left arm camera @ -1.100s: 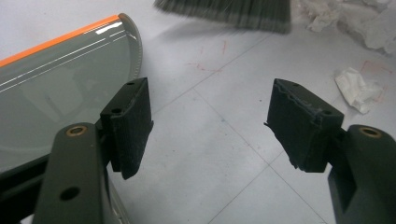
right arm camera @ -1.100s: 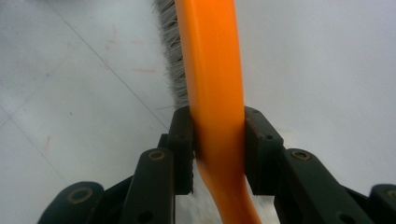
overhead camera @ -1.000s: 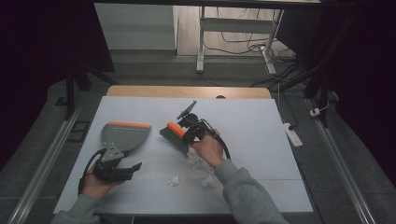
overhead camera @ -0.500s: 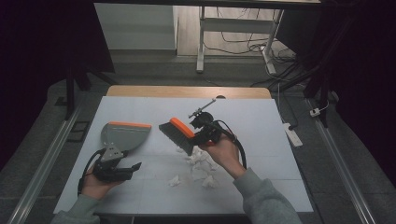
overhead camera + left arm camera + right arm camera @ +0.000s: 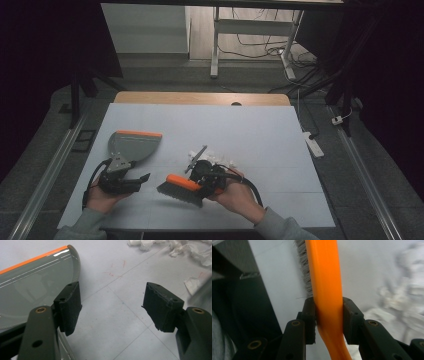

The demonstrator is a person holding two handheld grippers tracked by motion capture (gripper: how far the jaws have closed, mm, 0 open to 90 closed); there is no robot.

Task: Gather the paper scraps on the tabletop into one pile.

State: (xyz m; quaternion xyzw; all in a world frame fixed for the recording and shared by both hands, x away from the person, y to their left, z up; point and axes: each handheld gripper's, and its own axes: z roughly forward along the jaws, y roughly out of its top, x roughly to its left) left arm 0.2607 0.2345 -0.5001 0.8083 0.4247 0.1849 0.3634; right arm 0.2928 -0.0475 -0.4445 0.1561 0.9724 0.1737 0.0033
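A grey dustpan [image 5: 132,146] with an orange lip lies flat on the left of the table; in the left gripper view the dustpan [image 5: 32,285] sits beside the left jaw. My left gripper [image 5: 142,181] rests just in front of it, open [image 5: 112,300] over bare table. My right gripper [image 5: 202,177] is shut [image 5: 329,312] on the orange handle of a brush [image 5: 325,272]. The brush [image 5: 180,186] points left, its grey bristles down near the front edge. White paper scraps [image 5: 212,156] lie just behind the right gripper, blurred in its own view [image 5: 402,297].
The pale blue table top [image 5: 250,125] has a wooden strip along its far edge. More paper scraps [image 5: 190,252] lie ahead of the left gripper. A white power strip [image 5: 312,142] lies on the floor to the right.
My right hand has carried the brush from behind the scraps toward the front edge of the table and turned it to point left. The left gripper and the dustpan have stayed put.
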